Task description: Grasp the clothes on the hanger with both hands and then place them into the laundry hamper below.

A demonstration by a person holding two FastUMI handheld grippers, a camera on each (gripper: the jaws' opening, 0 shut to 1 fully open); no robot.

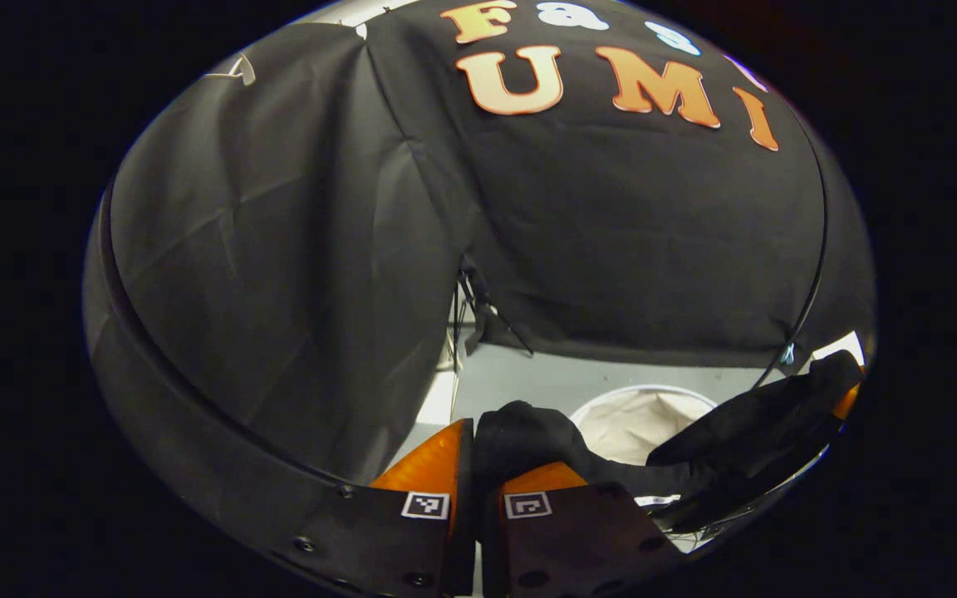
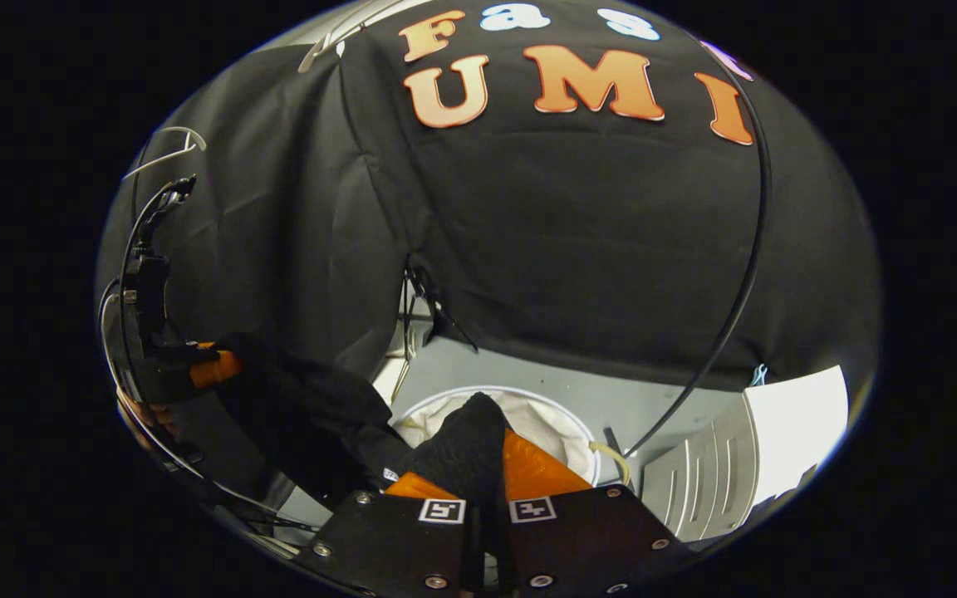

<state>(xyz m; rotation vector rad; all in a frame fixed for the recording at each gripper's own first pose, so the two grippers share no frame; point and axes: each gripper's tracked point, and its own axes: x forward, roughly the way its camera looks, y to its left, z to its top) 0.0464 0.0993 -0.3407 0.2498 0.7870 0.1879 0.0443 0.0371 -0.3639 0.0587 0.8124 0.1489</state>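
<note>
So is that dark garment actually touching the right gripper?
Touching. In the right gripper view, the black garment is pinched between the right gripper's two fingers, above the white hamper.

Clothes (image 1: 528, 432) black, plain, no pattern; laundry hamper (image 1: 640, 419) white, cream fabric lining; floor (image 1: 545, 380) pale grey; gripper bodies black, each with small black-and-white square marker (image 2: 442, 510); cable (image 2: 736, 291) black; slatted panel (image 2: 707, 482) light grey

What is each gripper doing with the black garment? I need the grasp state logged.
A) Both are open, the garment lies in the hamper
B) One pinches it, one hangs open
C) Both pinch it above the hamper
C: the left gripper and right gripper each pinch the black garment, held above the white hamper.
</note>
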